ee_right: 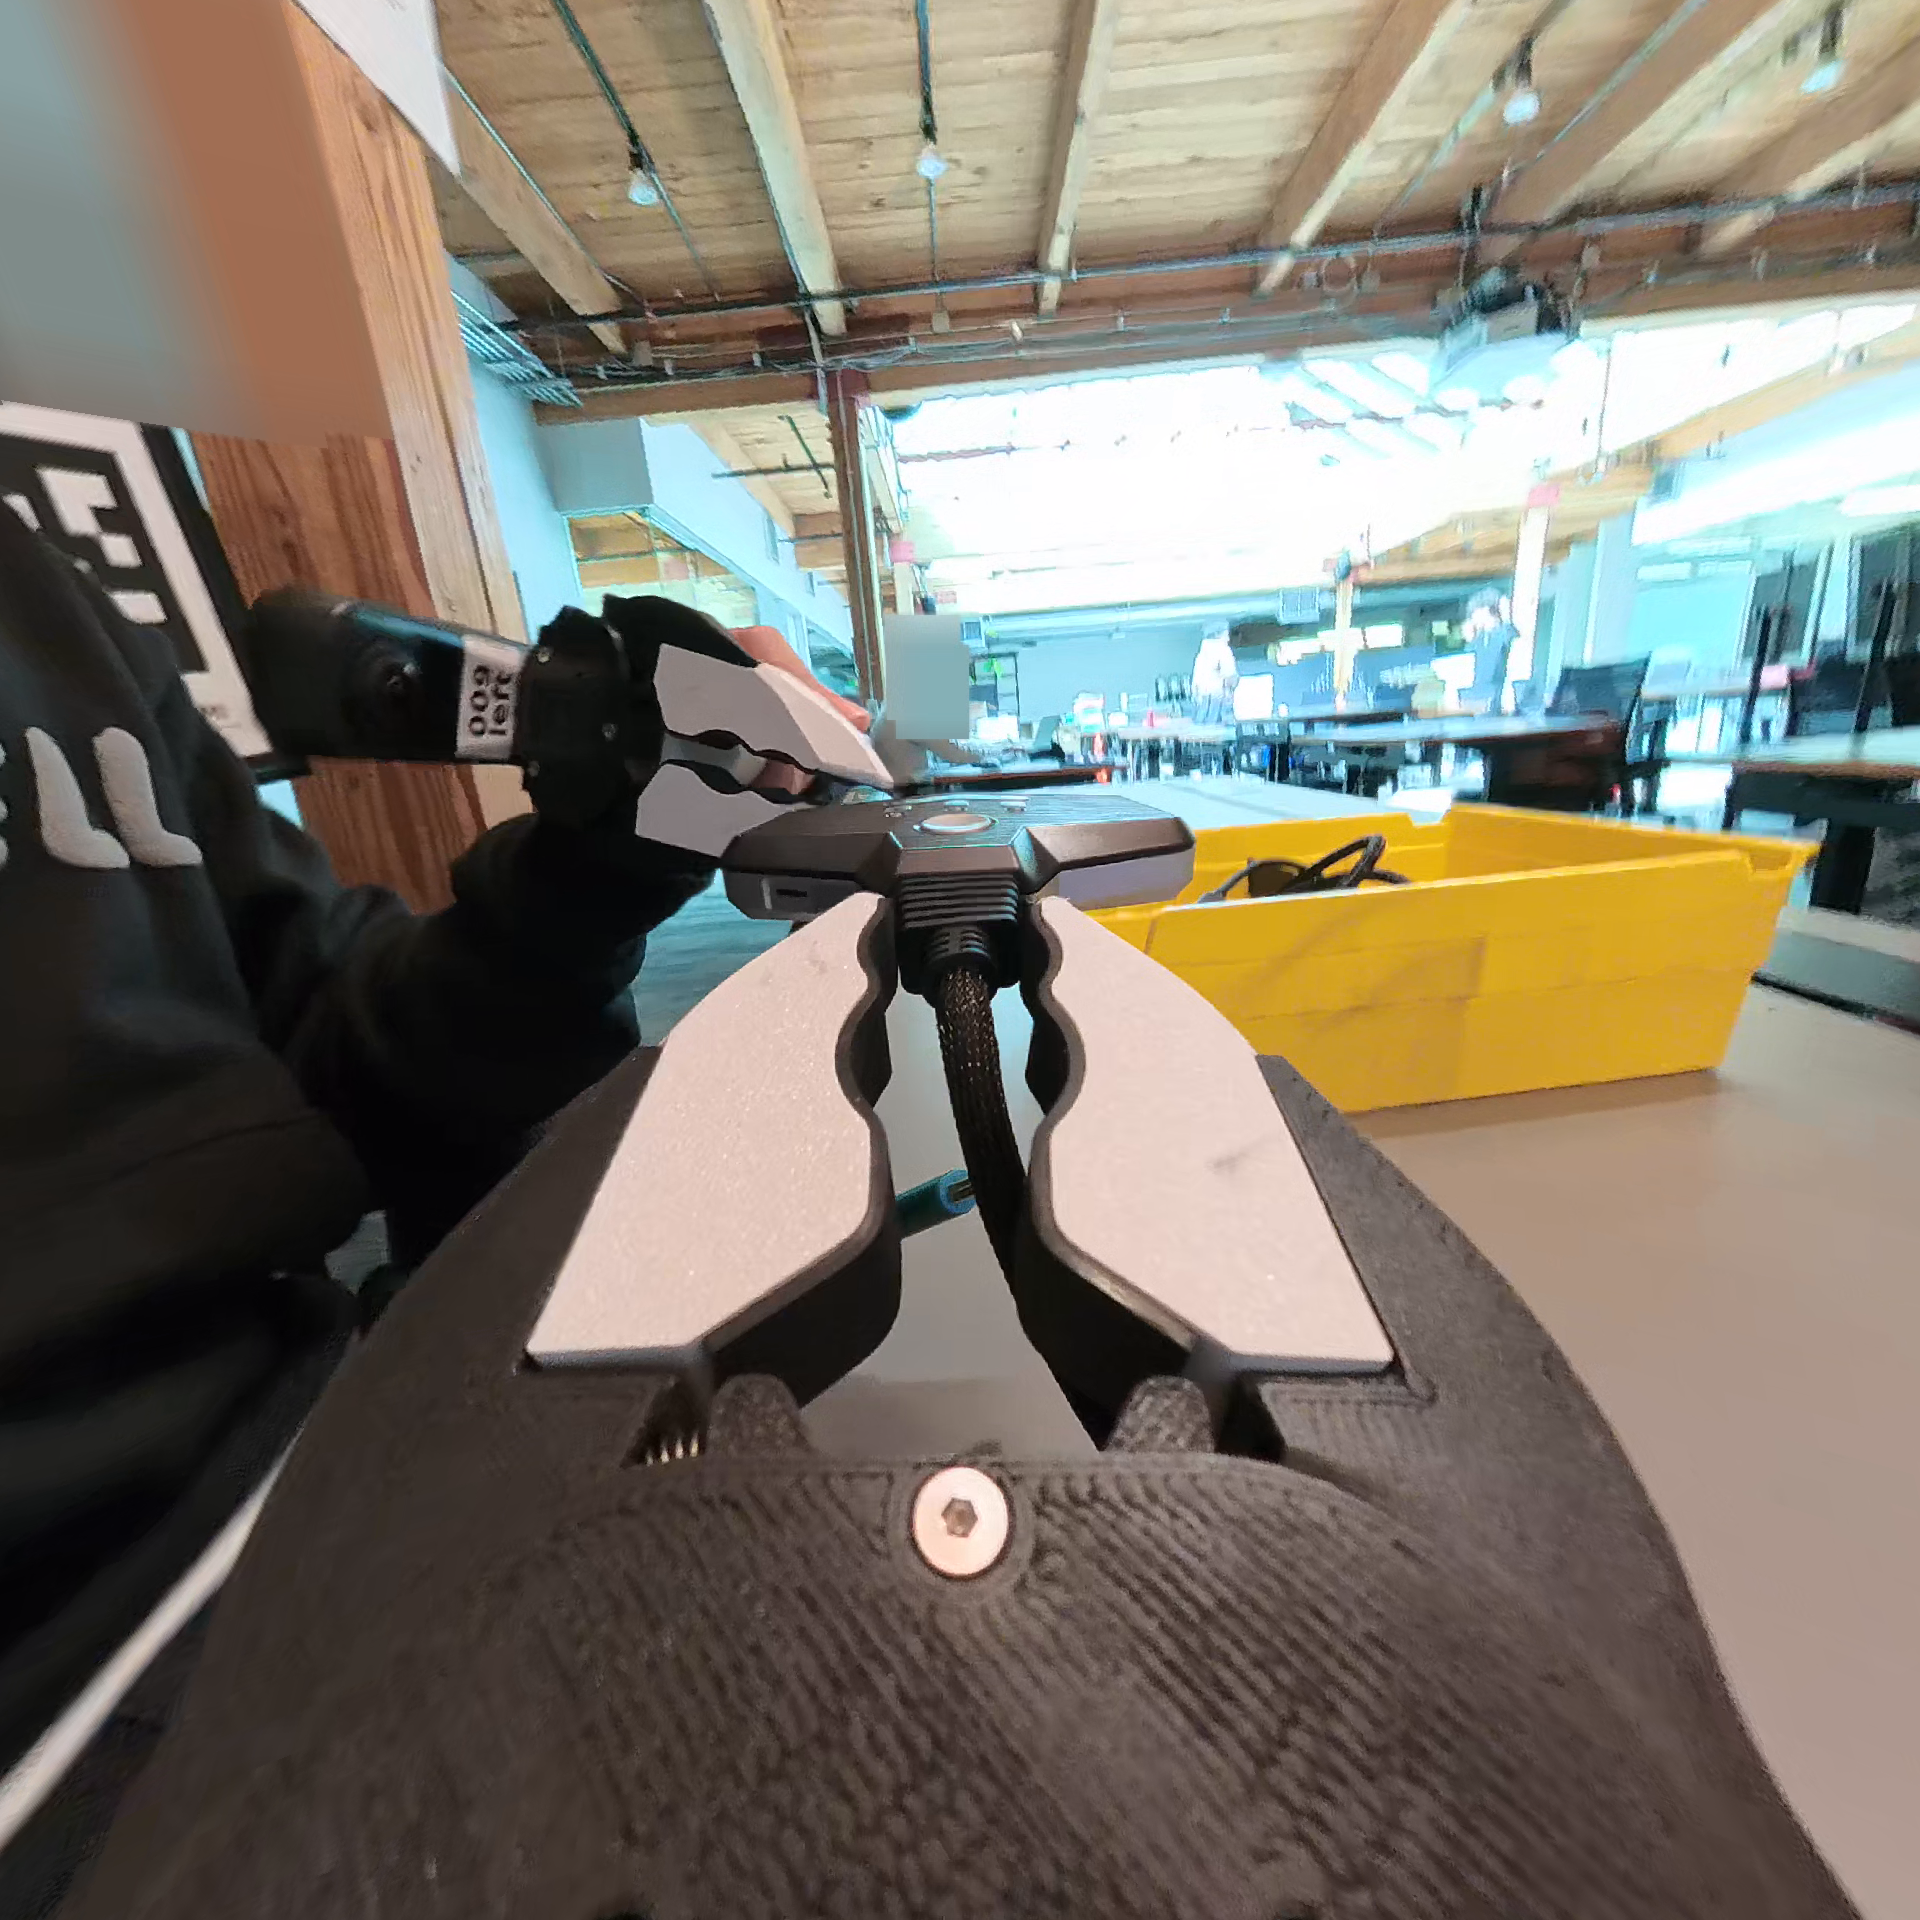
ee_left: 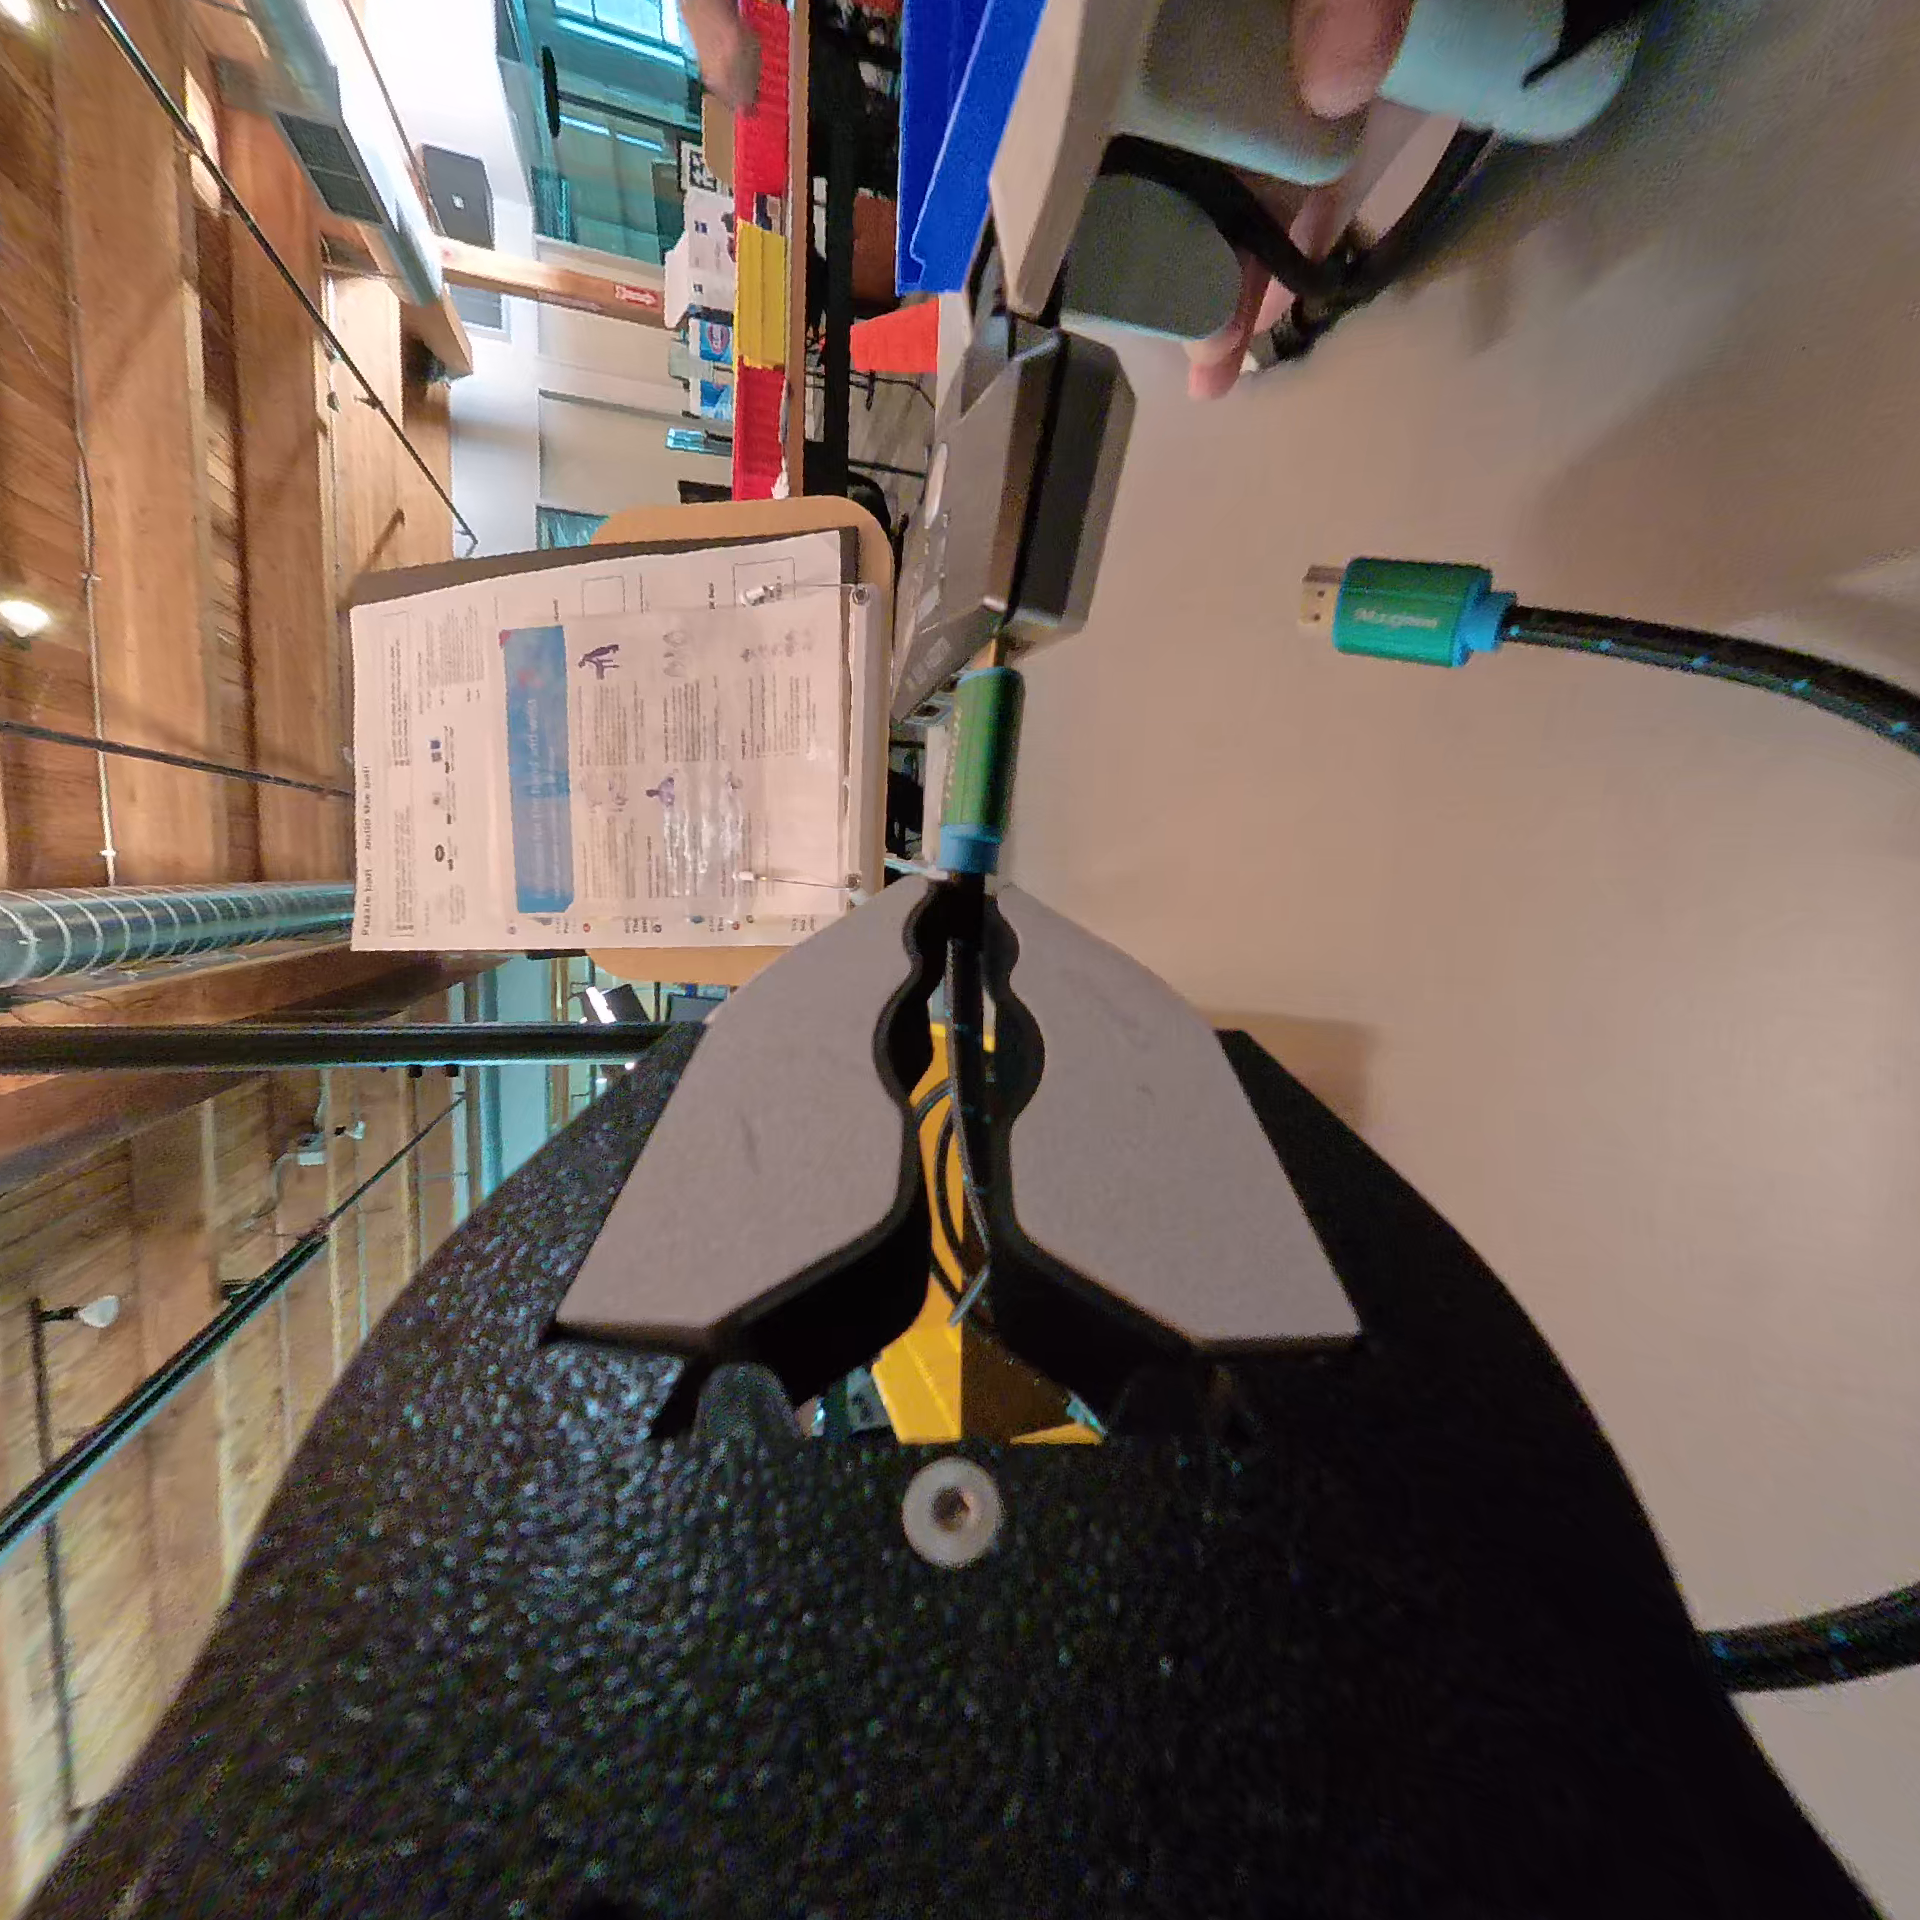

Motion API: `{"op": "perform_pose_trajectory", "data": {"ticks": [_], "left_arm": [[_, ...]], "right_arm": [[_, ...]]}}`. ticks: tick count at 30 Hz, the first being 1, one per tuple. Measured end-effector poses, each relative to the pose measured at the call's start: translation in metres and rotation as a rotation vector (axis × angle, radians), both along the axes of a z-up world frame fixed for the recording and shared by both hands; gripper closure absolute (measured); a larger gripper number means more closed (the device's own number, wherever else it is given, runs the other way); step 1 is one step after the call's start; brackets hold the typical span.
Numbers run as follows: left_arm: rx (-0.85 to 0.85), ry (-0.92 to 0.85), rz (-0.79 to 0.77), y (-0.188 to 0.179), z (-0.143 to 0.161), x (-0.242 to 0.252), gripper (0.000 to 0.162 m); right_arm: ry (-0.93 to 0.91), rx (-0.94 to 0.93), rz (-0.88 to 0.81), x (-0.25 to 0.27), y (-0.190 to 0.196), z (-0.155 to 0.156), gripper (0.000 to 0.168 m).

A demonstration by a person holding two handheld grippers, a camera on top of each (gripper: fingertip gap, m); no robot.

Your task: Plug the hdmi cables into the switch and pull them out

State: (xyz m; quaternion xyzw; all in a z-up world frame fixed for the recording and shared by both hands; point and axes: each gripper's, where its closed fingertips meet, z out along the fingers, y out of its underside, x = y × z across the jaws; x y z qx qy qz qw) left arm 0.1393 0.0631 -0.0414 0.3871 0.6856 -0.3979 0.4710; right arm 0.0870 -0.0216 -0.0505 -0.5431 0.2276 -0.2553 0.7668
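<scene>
The dark grey HDMI switch [ee_left: 1039,488] is held off the table, and it shows flat-on in the right wrist view [ee_right: 1091,847]. My right gripper [ee_right: 956,920] is shut on the ribbed boot of the switch's own braided cable [ee_right: 977,1081]. My left gripper [ee_left: 961,920] is shut on a black cable just behind a green HDMI plug with a blue collar [ee_left: 977,764]. That plug's tip meets the switch's side edge; how deep it sits is hidden. A second green plug [ee_left: 1413,613] lies loose on the table, and its black cable curves away toward the frame edge.
A yellow bin [ee_right: 1455,987] holding a coiled cable stands on the grey table [ee_right: 1662,1299] to the right of the switch. A clipboard with papers [ee_left: 623,748] and a blue bin [ee_left: 956,135] sit beyond it. A person's dark sleeve [ee_right: 208,1039] fills the left.
</scene>
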Motion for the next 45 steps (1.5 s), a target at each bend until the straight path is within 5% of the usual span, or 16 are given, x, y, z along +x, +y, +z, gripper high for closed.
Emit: {"op": "perform_pose_trajectory", "data": {"ticks": [5,9,12,18,23,30,35,45], "left_arm": [[-0.024,0.352,-0.113,0.004,-0.001,-0.014,0.152],[0.072,0.883,-0.209,0.019,-0.007,-0.031,0.114],[0.057,1.104,-0.303,0.023,0.004,-0.039,0.118],[-0.014,1.060,-0.225,0.026,0.001,-0.012,0.114],[-0.074,1.088,-0.331,0.025,0.010,-0.020,0.134],[0.089,1.252,-0.388,0.014,-0.014,-0.045,0.115],[0.141,1.393,-0.433,0.006,-0.016,-0.057,0.122],[0.141,1.342,-0.436,0.008,-0.014,-0.057,0.142]], "right_arm": [[-0.093,-0.043,0.006,-0.008,0.001,0.001,0.146],[-0.157,-0.085,-0.009,-0.015,0.005,0.005,0.146],[-0.154,-0.052,0.014,-0.016,0.004,0.006,0.145],[-0.160,-0.067,0.035,-0.017,0.009,0.003,0.145],[-0.145,-0.064,0.058,-0.016,0.013,-0.001,0.145],[-0.157,-0.068,0.098,-0.023,0.018,-0.001,0.145],[-0.156,-0.075,0.107,-0.023,0.020,-0.002,0.146],[-0.153,-0.068,0.097,-0.022,0.018,-0.001,0.145]]}}
